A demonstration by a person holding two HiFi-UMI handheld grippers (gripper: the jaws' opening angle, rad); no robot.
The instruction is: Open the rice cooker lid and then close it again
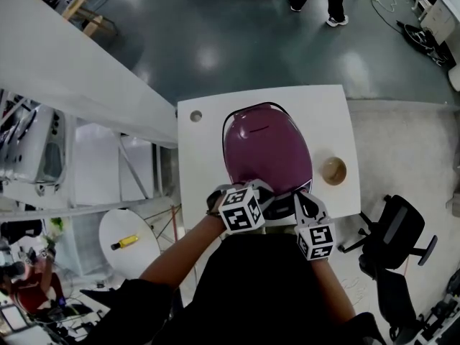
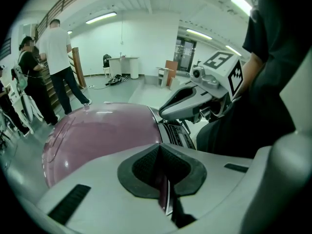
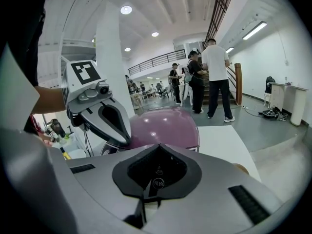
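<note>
A: Progress?

B: The lid (image 2: 97, 135) is down on the rice cooker (image 1: 267, 149), mid tabletop (image 1: 208, 157). Can't tell if it's been opened yet. Your left gripper (image 2: 159, 168) and right gripper (image 3: 157, 172) both have jaws together, empty, at its near front.

A: Pointing?

B: Front faces you, long axis runs straight away from you.

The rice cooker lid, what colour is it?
The lid is shiny purple. The head view shows it best.
</note>
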